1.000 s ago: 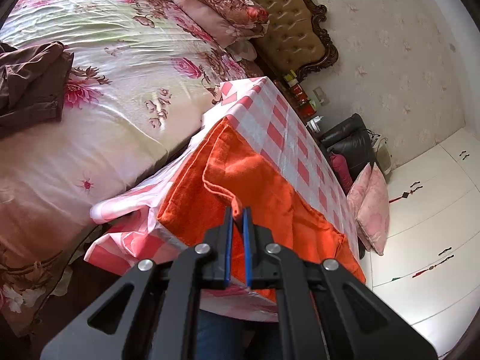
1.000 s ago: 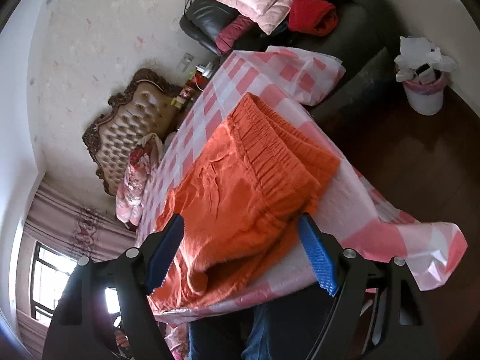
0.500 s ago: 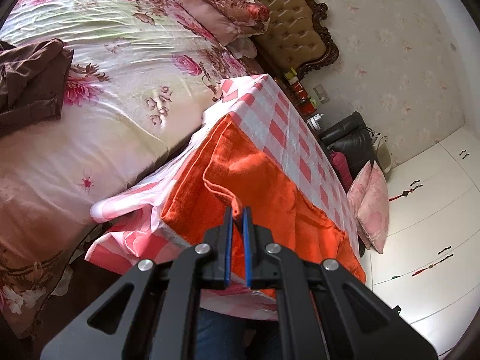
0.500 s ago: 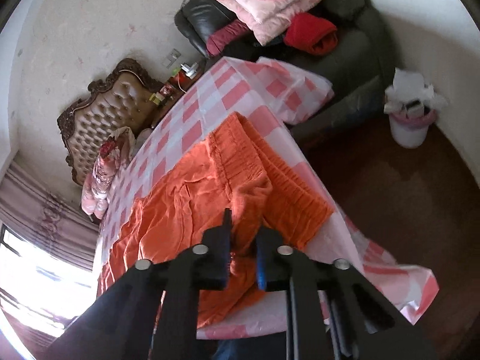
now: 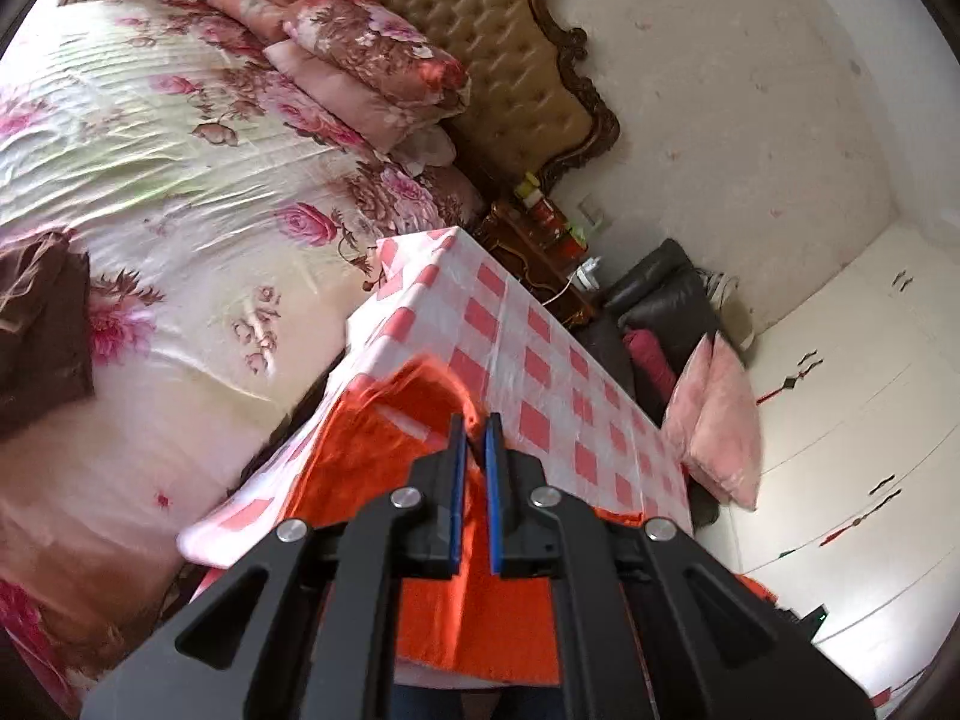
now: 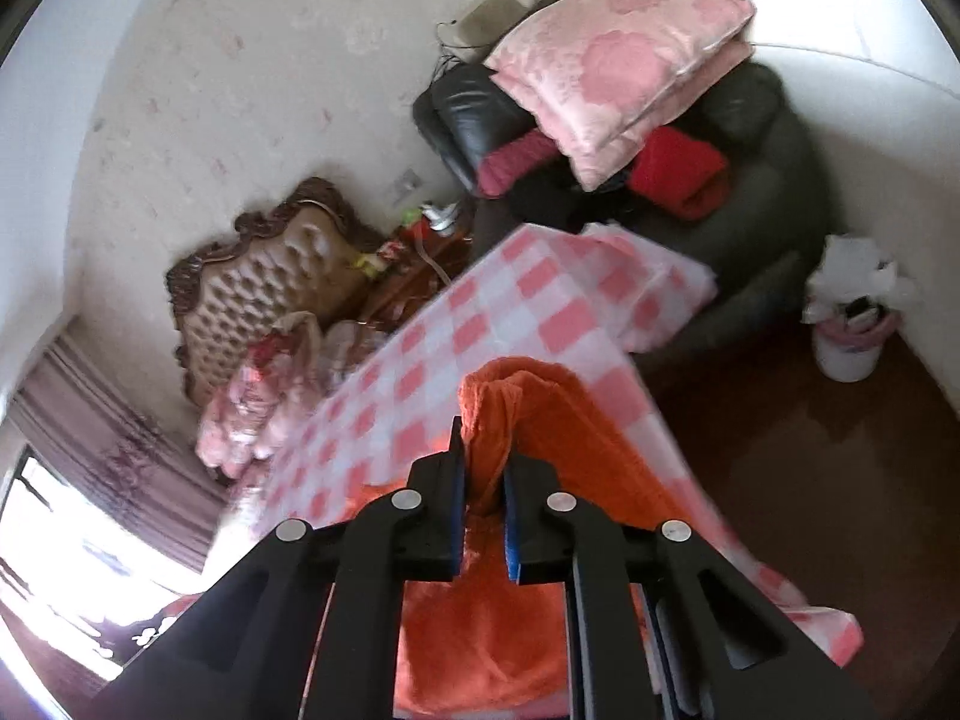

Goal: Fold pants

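While both ends lift at lower centre, I log: left gripper (image 5: 472, 480) and right gripper (image 6: 483, 480) each pinching orange pants (image 6: 540, 420); fold begun, unfinished.

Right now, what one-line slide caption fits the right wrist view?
Right gripper shut on a bunched fold of orange pants, lifted above the pink checked tablecloth.
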The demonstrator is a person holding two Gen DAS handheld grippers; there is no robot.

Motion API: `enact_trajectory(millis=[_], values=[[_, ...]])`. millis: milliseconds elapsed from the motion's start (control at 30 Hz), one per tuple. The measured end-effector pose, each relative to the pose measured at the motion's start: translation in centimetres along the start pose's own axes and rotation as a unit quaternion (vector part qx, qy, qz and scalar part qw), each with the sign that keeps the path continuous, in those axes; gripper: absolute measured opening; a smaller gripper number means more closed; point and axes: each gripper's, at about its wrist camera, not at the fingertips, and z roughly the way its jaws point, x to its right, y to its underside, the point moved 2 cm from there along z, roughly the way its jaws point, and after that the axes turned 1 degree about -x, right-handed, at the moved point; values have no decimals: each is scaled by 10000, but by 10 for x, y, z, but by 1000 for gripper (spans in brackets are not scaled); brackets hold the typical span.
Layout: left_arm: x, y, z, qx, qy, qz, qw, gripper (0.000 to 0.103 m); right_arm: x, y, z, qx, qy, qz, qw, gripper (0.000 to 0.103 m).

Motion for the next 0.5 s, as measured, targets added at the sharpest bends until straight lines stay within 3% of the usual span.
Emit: enact_trajectory(millis=[167, 367, 500], values=[[-84, 66, 47, -1032, -303, -673, 9919, 5, 57, 41, 29, -623, 496, 282, 9964, 10], [-101, 80, 52, -1043, -222, -728, 9916, 6, 66, 51, 36, -743, 714, 98, 9946, 10], [-90, 80, 54, -1084, -401, -514, 9920, 6, 64, 54, 38, -734, 889, -44, 9933, 10]])
